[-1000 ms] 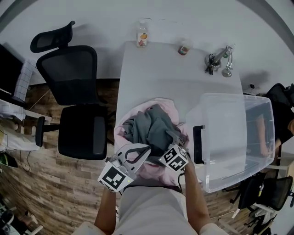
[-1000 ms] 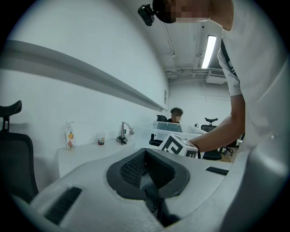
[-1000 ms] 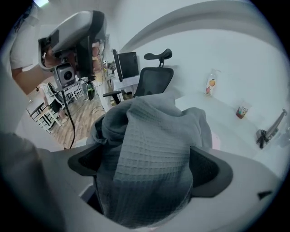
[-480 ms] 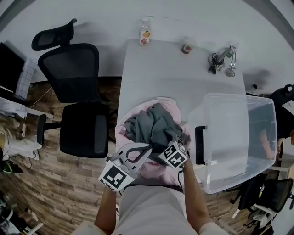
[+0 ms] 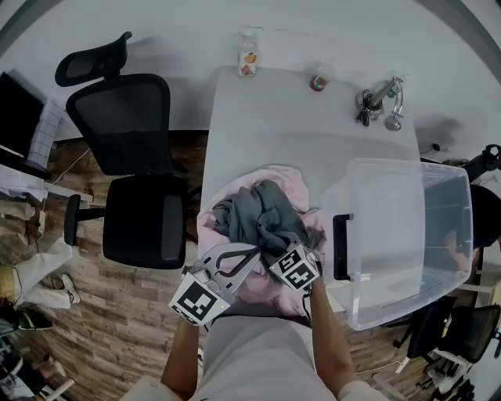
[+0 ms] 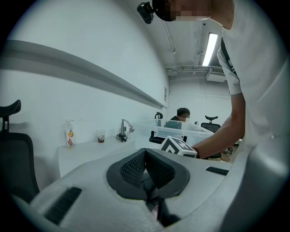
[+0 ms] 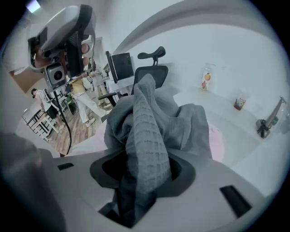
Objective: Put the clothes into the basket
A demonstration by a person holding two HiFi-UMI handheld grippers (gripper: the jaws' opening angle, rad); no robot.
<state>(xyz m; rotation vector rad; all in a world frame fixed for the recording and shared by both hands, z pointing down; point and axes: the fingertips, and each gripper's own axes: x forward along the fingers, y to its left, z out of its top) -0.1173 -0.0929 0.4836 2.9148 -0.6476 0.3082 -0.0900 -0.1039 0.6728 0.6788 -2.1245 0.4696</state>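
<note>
The person wore a white short-sleeved shirt (image 5: 250, 352); a thin dark line (image 6: 226, 56) ran down it beside the sleeve (image 6: 236, 74); a small black camera (image 6: 146, 11) sat at the head. The left gripper (image 5: 247, 254) and the right gripper (image 5: 294, 235) had pale grey shells with black slots; their black, ribbed pads (image 6: 133, 167) sat in dark-rimmed recesses; each bore a white cube (image 5: 194, 301) printed with black square markers. The right gripper's jaws had just been closing, with grey cloth (image 7: 149, 136) between them.
</note>
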